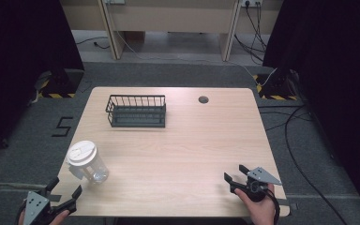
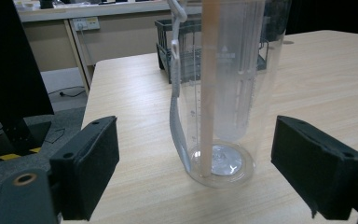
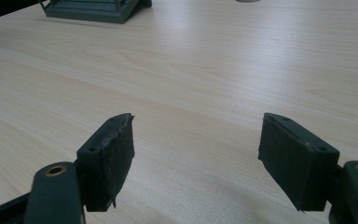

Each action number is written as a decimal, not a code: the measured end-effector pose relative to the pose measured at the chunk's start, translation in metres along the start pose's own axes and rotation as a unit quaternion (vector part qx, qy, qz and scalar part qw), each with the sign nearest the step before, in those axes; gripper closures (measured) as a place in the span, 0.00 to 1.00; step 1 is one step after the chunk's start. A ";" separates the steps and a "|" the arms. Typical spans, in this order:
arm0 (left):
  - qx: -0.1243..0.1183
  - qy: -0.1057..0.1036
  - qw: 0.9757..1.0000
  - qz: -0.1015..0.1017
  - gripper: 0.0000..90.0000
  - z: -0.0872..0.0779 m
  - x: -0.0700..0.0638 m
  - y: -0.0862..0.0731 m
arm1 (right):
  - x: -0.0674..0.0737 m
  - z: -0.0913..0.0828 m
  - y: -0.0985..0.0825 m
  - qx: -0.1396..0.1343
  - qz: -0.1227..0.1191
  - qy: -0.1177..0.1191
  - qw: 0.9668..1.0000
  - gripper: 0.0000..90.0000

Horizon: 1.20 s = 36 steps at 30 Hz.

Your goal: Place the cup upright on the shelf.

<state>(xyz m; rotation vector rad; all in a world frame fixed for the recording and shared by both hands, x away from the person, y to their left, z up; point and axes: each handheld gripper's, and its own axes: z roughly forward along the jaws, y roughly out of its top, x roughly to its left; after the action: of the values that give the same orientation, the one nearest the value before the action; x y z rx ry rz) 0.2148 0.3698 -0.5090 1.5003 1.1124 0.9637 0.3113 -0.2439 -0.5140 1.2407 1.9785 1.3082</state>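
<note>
A clear plastic tumbler (image 1: 88,163) with a white lid stands upright near the table's front left corner. In the left gripper view the tumbler (image 2: 223,88) rises just ahead of the jaws, with a straw inside and a pale strap down its side. My left gripper (image 1: 65,192) hovers at the table's front left edge, open, its jaws wide apart and short of the cup; the same gripper (image 2: 196,172) holds nothing. My right gripper (image 1: 234,174) sits low over the front right of the table, also open and empty (image 3: 196,163).
A dark wire rack (image 1: 136,110) stands at the back left of the wooden table (image 1: 178,150), its corner seen in the right gripper view (image 3: 93,9). A round cable hole (image 1: 203,99) lies at the back. Cables trail on the floor to the right.
</note>
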 end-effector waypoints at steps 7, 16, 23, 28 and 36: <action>0.005 -0.015 1.000 0.007 0.16 0.005 -0.005 0.002 | 0.000 0.000 0.000 0.001 0.001 -0.001 1.000 0.30; 0.022 -0.037 0.999 0.010 0.16 0.020 -0.013 0.005 | -0.001 0.000 0.000 0.002 0.006 0.001 1.000 0.30; 0.037 -0.046 0.998 0.003 0.16 0.033 -0.010 0.002 | -0.001 0.001 0.001 0.005 0.008 0.003 1.000 0.30; 0.041 -0.050 0.998 0.005 0.16 0.042 -0.011 0.003 | -0.001 0.001 0.001 0.005 0.007 0.001 1.000 0.30; 0.051 -0.054 0.997 0.015 0.16 0.058 -0.010 0.003 | -0.001 0.002 0.001 0.007 0.004 0.002 1.000 0.30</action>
<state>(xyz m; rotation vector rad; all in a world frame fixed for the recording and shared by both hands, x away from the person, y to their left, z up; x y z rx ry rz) 0.2679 0.3454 -0.5174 1.6369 1.0776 0.8465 0.3135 -0.2438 -0.5142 1.2561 1.9897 1.3036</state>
